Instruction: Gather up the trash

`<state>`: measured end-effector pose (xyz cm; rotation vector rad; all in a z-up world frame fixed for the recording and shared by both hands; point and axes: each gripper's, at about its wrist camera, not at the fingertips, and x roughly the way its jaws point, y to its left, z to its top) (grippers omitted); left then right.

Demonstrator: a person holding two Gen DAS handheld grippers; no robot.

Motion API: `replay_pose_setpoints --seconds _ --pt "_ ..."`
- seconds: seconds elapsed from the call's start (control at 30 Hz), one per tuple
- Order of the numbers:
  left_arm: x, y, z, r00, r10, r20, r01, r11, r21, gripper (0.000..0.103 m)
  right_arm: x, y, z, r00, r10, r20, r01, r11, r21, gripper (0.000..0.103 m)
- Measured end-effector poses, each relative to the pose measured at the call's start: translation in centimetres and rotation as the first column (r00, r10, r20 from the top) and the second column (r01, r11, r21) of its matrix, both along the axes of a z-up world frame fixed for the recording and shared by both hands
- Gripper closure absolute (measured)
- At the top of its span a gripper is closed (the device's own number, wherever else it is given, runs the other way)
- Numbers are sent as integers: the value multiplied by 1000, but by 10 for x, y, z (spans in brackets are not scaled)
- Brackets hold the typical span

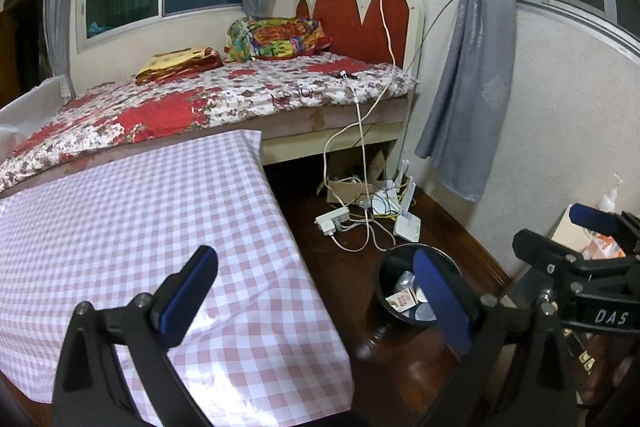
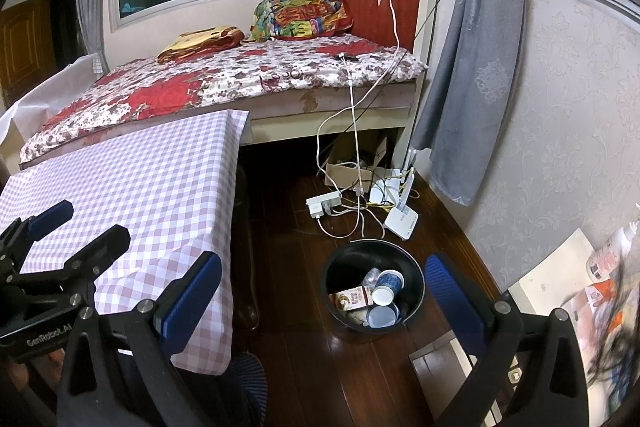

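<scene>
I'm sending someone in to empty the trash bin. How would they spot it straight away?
Start at the bed with the red heart-shaped headboard. On the dark wood floor beside the checked table, just nearer than the tangle of white cables and power strip, stands the trash bin. It is the only round black container, holding paper cups and a small carton.

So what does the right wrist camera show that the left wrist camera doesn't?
Only the right wrist view looks down into the black round trash bin, showing two paper cups and a brown carton, plus a brown wooden door. Only the left wrist view has its own finger covering part of the bin. Both show the pink checked tablecloth, the floral bed and both open grippers.
</scene>
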<state>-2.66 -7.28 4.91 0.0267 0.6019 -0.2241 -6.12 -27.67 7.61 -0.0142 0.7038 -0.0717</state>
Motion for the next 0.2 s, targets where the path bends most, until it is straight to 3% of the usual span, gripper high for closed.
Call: replay_pose_setpoints --seconds 0.2 --pt "1 -2 -5 1000 -18 2 18 1000 25 3 -2 3 -1 1000 -10 -2 10 1000 0 0"
